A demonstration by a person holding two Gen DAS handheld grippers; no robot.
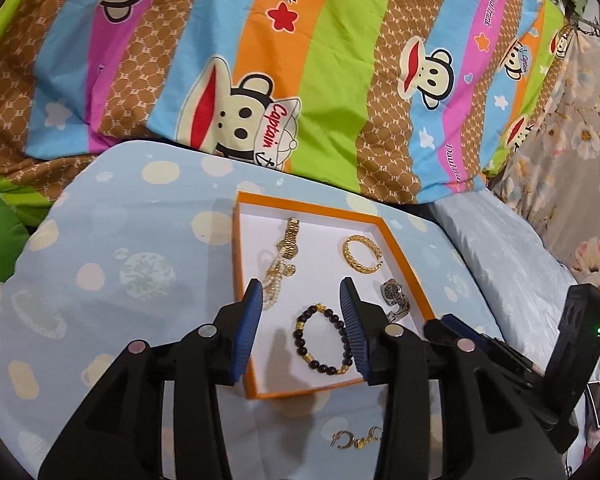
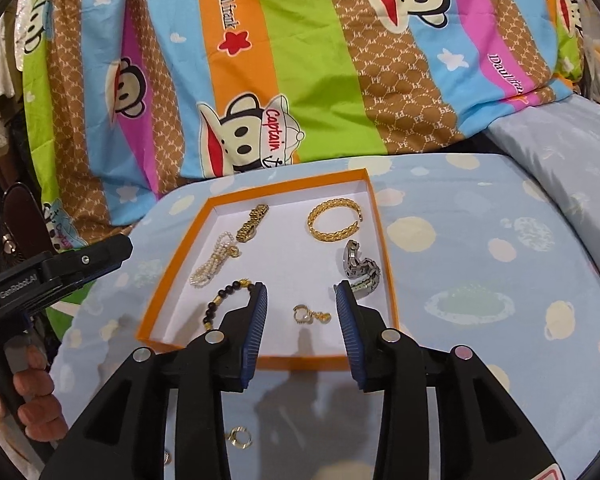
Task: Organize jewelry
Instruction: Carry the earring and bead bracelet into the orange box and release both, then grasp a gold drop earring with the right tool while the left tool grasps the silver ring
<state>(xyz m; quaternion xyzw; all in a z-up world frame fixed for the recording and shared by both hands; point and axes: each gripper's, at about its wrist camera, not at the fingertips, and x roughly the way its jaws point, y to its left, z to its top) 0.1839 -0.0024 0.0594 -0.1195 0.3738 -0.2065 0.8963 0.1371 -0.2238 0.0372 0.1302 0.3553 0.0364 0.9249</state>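
Observation:
An orange-rimmed box (image 1: 402,248) (image 2: 180,252) with a white floor lies on the blue spotted cloth. It holds a gold cuff (image 1: 361,254) (image 2: 332,216), a gold watch band (image 1: 290,238) (image 2: 253,218), a pearl strand (image 1: 274,280) (image 2: 212,262), a silver watch (image 1: 394,298) (image 2: 360,268), a dark bead bracelet (image 1: 324,340) (image 2: 220,300) and a small gold earring (image 2: 312,315). My left gripper (image 1: 300,296) is open and empty above the bead bracelet. My right gripper (image 2: 302,296) is open and empty above the earring. Loose gold earrings (image 1: 356,438) (image 2: 239,438) lie on the cloth before the box.
A striped monkey-print quilt (image 1: 300,60) (image 2: 300,60) rises behind the box. A pale blue pillow (image 1: 508,248) (image 2: 572,152) lies to the right. The right gripper's body (image 1: 540,352) shows in the left wrist view; the left gripper's handle (image 2: 40,276) and a hand show in the right wrist view.

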